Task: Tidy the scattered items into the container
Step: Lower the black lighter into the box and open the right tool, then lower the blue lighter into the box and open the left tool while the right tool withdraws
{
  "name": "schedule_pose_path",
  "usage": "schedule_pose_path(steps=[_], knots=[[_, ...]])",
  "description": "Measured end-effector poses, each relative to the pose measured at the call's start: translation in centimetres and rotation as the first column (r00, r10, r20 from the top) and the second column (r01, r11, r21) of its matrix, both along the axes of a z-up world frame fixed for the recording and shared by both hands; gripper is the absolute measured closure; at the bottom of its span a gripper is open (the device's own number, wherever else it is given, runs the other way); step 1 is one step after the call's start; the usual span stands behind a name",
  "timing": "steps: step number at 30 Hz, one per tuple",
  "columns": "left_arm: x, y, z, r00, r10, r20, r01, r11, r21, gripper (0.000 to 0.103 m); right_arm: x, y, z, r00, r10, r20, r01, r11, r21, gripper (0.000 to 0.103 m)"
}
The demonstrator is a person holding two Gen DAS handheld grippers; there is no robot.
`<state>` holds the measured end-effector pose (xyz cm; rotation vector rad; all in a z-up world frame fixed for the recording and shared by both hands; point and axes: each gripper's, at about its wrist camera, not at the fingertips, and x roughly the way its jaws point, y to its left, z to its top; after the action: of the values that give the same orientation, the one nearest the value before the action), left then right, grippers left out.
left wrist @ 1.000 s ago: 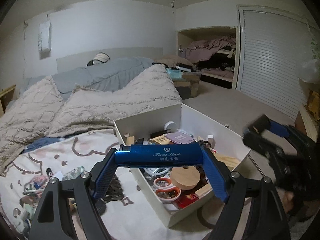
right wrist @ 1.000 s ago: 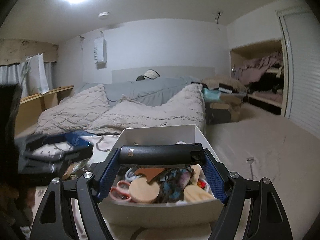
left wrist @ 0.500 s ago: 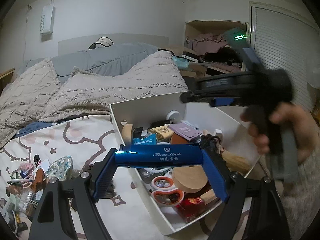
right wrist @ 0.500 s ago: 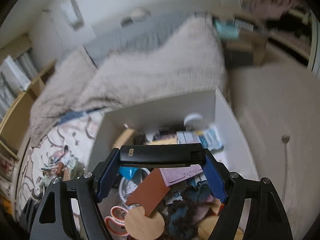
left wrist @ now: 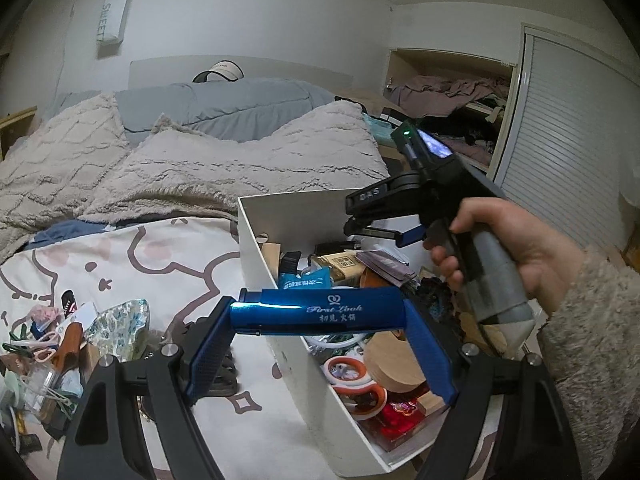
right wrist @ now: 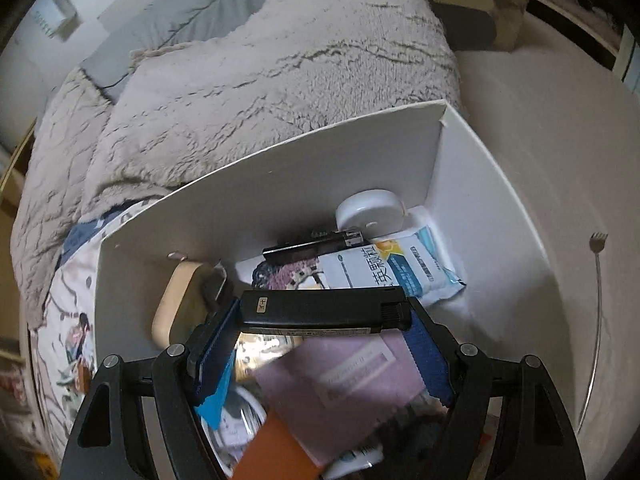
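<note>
Now tipped down over the white box (right wrist: 280,184) since a second ago, right gripper (right wrist: 320,316) clamped on black lighter (right wrist: 324,310), left gripper (left wrist: 316,316) gripping blue lighter (left wrist: 320,311), ready to drop.

The blue lighter (left wrist: 318,311) reads "First Look" under a small heart-like mark, with Chinese characters beneath; the white hanging bag (left wrist: 113,16) on the wall reads "SWEET"; the black gripper body (left wrist: 374,195) shows "DAS"; the blue-and-white sachet (right wrist: 394,268) carries large Chinese characters.
</note>
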<state>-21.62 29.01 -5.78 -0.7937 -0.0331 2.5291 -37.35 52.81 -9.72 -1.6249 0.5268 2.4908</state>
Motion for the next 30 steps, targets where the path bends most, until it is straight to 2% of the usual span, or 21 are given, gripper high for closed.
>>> schedule_pose_path(steps=[4,6,8,9,13,16,20,23,30], knots=[[0.1,0.1,0.1,1.0,-0.01,-0.007,0.01,1.0,-0.003,0.02,-0.5,-0.1,0.2,1.0,-0.019,-0.021,0.02,0.999,0.031,0.023],[0.1,0.1,0.0,1.0,-0.016,-0.005,0.016,1.0,-0.002,0.02,-0.5,0.3,0.5,0.998,-0.04,-0.043,0.041,0.999,0.007,0.021],[0.2,0.1,0.1,1.0,-0.021,-0.005,0.021,1.0,-0.003,0.02,-0.3,0.7,0.7,0.997,-0.05,-0.056,0.048,0.998,-0.029,0.004],[0.2,0.1,0.1,1.0,-0.024,-0.006,0.023,1.0,-0.005,0.02,-0.2,0.8,1.0,0.997,-0.049,-0.061,0.047,0.998,-0.035,0.003],[0.2,0.1,0.1,1.0,-0.027,-0.005,0.027,1.0,-0.005,0.02,0.8,0.7,2.3,0.996,-0.026,-0.089,0.025,1.0,-0.01,0.003],[0.2,0.0,0.1,1.0,-0.028,-0.001,0.028,1.0,-0.003,0.02,2.3,0.5,3.4,0.995,0.038,-0.096,-0.04,0.999,-0.02,0.003],[0.2,0.2,0.2,0.999,-0.031,0.014,0.031,0.999,0.012,0.02,4.8,0.0,4.9,0.987,0.113,-0.11,-0.111,0.993,0.027,0.003],[0.4,0.5,0.2,0.999,-0.04,0.011,0.04,0.999,0.001,0.02,6.9,0.0,5.8,0.98,0.152,-0.126,-0.15,0.988,0.024,0.003],[0.3,1.5,0.2,0.995,-0.081,0.054,0.081,0.997,0.008,0.02,12.0,1.3,5.8,0.972,0.186,-0.142,-0.186,0.982,0.019,0.003]])
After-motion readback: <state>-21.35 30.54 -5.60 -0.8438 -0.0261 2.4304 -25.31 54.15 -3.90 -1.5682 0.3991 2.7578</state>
